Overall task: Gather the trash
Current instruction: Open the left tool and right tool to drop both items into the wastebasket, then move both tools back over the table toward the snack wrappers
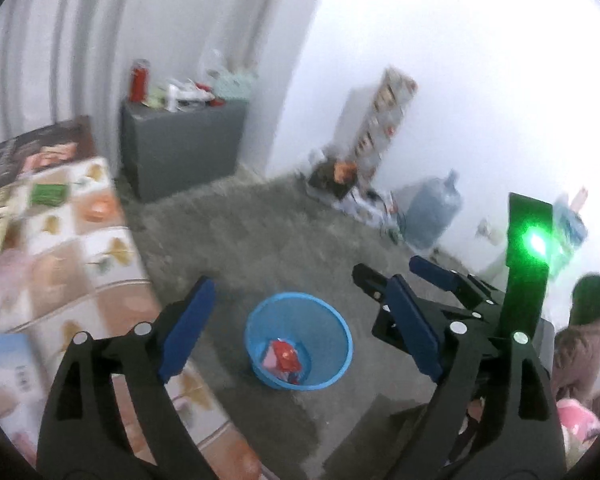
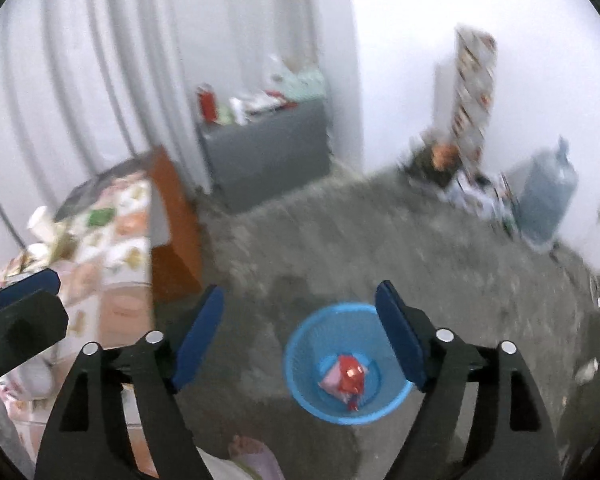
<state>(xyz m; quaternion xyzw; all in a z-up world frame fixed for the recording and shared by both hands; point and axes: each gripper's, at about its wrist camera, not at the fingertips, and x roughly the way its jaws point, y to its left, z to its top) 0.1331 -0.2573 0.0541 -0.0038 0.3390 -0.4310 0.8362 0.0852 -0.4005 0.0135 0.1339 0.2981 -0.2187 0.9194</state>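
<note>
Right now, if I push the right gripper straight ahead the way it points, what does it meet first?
Probably the blue trash basket on the floor: it sits between the open right gripper fingers, wrappers already inside. Nothing shows in between, though depth is unclear.

Both my views are smeared with motion blur. I can't make out the clutter on the grey cabinet (image 1: 182, 148), nor the pile beside the water jug (image 1: 434, 214). In the blue basket (image 2: 346, 364) I see red and pink wrappers (image 2: 346, 376), but can't identify them. The patterned table (image 1: 80, 248) is cut off at my left edge.
</note>
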